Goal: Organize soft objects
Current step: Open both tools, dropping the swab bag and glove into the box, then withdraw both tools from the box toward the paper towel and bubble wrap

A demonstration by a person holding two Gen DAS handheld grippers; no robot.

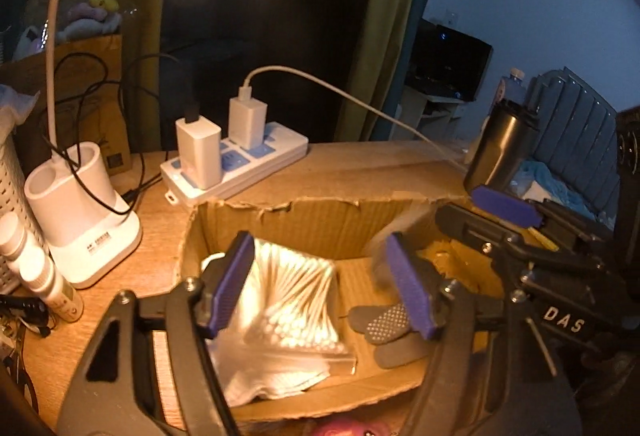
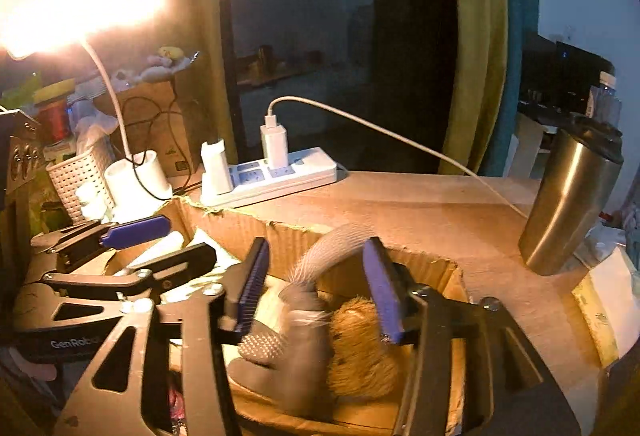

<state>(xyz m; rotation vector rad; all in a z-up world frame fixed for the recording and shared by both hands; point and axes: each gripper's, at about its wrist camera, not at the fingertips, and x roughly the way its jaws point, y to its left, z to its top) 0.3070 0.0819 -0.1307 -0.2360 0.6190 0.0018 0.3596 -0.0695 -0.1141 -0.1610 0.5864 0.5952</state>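
Lettering shows on both tools: "DAS" in white on the right claw (image 1: pixel 452 216) body, seen from the left wrist, and "GenRobo…", cut off, on the left claw (image 2: pixel 168 240) arm, seen from the right wrist. Both claws hang open over the cardboard box (image 1: pixel 320 220) on the wooden surface (image 1: pixel 156 208), their pads pressing nothing. In the box lie a cotton swab pack (image 1: pixel 296 300), a dotted grey glove (image 2: pixel 280 352) and a brown plush (image 2: pixel 360 348); the label on the white lamp base (image 1: pixel 80 212) is too small to read.
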